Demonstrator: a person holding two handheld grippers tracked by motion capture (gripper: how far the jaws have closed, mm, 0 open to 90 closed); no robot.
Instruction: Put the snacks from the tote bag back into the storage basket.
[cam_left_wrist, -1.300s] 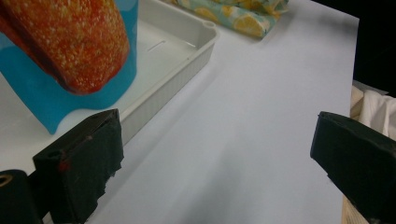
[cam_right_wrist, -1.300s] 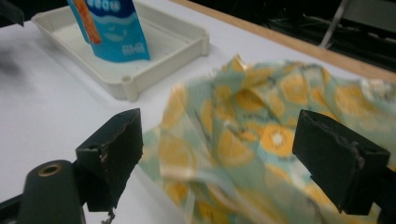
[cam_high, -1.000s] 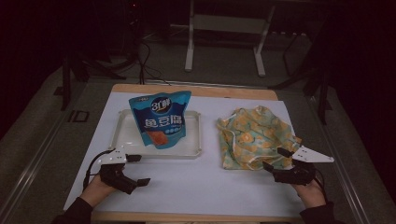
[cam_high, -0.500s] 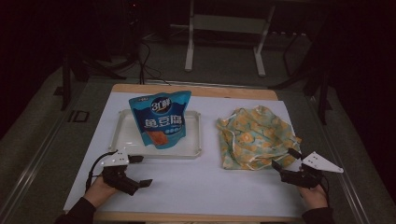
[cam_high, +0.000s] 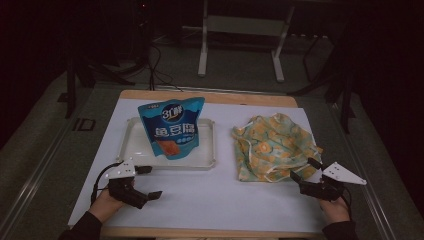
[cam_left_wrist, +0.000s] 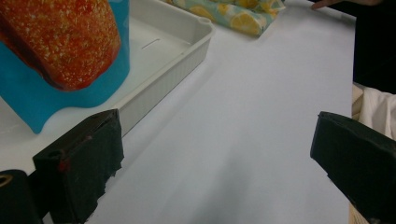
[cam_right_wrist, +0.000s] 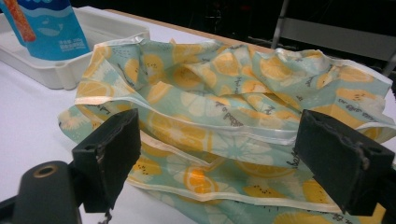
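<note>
A blue snack bag (cam_high: 173, 128) stands upright in a white tray (cam_high: 130, 148) left of centre; the left gripper view catches its lower part (cam_left_wrist: 60, 51) and the tray's corner (cam_left_wrist: 187, 51). A crumpled bag of lemon-print cloth (cam_high: 272, 145) lies on the white sheet to the right, seen close in the right gripper view (cam_right_wrist: 243, 121). My left gripper (cam_high: 149, 183) rests open on the sheet just in front of the tray, nothing between its jaws. My right gripper (cam_high: 305, 169) stands open at the cloth bag's near right edge, its jaws apart before the fabric.
A white sheet (cam_high: 210, 200) covers the wooden table (cam_high: 210, 96). Dark floor, cables and a metal stand's legs (cam_high: 240, 45) lie beyond the far edge. A person's hands hold both grippers at the near edge.
My right gripper has drawn back from the cloth bag toward the right and near side. The left gripper has shifted slightly nearer the table's front edge.
</note>
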